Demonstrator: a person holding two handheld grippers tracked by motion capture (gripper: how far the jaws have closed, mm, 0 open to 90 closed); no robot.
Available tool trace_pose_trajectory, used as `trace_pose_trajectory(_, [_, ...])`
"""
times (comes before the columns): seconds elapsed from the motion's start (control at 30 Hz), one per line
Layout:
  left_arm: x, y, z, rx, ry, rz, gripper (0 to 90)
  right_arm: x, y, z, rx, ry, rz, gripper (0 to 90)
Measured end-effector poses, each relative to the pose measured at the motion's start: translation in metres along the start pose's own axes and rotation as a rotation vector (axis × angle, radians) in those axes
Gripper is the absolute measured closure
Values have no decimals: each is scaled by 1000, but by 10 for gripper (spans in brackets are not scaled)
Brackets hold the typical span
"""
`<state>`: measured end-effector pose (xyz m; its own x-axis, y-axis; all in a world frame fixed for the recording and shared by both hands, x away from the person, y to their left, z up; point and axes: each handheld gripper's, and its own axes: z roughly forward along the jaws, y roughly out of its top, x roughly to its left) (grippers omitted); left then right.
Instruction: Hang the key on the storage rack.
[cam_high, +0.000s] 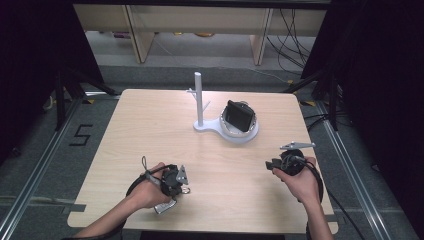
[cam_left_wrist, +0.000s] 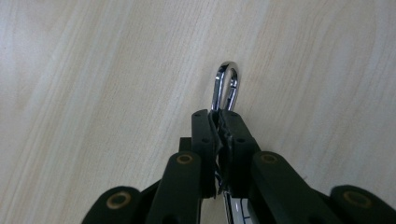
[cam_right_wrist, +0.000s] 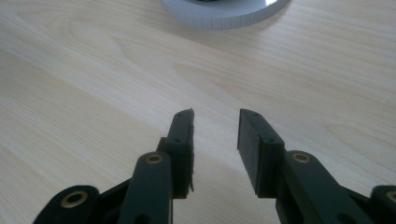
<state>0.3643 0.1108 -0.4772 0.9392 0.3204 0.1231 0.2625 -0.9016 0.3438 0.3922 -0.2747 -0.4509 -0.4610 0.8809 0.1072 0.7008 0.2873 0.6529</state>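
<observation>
Carabiner (cam_left_wrist: 226, 86), a small chrome clip, is pinched between the jaws of the left gripper (cam_left_wrist: 219, 116), which have closed tight on it. Its rounded loop end pokes out just past the tips, and its long axis runs straight along the jaws, so the clip points the same way the gripper does, with the pale wooden table (cam_left_wrist: 93, 70) right behind it. More of the metal shows below the pads, between the jaw arms. From the high view the left gripper (cam_high: 176, 181) sits low over the near left part of the table with a bit of silver at its tip. The right gripper (cam_right_wrist: 215, 135) stands parted with nothing between its pads, off to the near right (cam_high: 280, 164). Ahead of its jaws lies the round white tray (cam_right_wrist: 224, 16) of the stand (cam_high: 201, 100), whose upright post carries short pegs; a dark object (cam_high: 239, 116) rests in that tray. Judging by position, the left hand alone has the clip, and the stand lies well apart, forward and to the right of its jaws.
</observation>
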Motion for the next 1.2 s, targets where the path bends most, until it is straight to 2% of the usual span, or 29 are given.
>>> trace_pose_trajectory(0.03, [0, 0, 0, -4, 0, -3, 846, -2, -1, 1, -9, -2, -19, 670])
trace_pose_trajectory(0.07, [-1, 0, 0, -3, 1, -2, 846, 1, 0, -1, 9, -3, 15, 669])
trace_pose_trajectory(0.13, [-2, 1, 0, -3, -5, -5, 845, 1, 0, -2, 12, -10, 31, 668])
trace_pose_trajectory(0.17, [-1, 1, 0, -1, -14, 11, 844, 1, 0, -2, 13, -4, 30, 667])
trace_pose_trajectory(0.3, [-1, 2, 1, -2, -24, 5, 838, 1, 0, -1, 8, -5, 38, 664])
trace_pose_trajectory(0.4, [-4, 2, 1, 4, -11, 20, 836, 1, -1, -1, 12, -6, 25, 663])
trace_pose_trajectory(0.6, [-9, 1, 0, -15, 18, 27, 851, 1, 0, 0, 16, -6, 29, 662])
trace_pose_trajectory(0.67, [-9, -2, 1, -47, 19, 4, 852, 1, 0, 0, 15, -5, 32, 662])
trace_pose_trajectory(0.7, [-7, -4, 0, -47, 18, 8, 852, 1, 0, 0, 13, -6, 31, 663])
trace_pose_trajectory(0.73, [-8, -5, 1, -79, 25, -22, 852, 0, -1, 0, 6, 4, 32, 662])
trace_pose_trajectory(0.83, [-5, -11, 0, -119, 34, -50, 853, 0, 0, -1, 7, -11, 34, 663])
trace_pose_trajectory(0.93, [-4, -16, -1, -157, 32, -71, 853, -1, 0, -2, 15, 7, 31, 663])
trace_pose_trajectory(0.97, [-5, -17, -1, -185, 35, -98, 853, -1, 0, -2, 14, 7, 30, 663])
trace_pose_trajectory(1.07, [-2, -20, -5, -219, 54, -112, 853, -1, 0, -1, 10, -26, 20, 664])
trace_pose_trajectory(1.2, [3, -23, -11, -265, 70, -151, 853, 0, 0, -1, 2, -25, 33, 664])
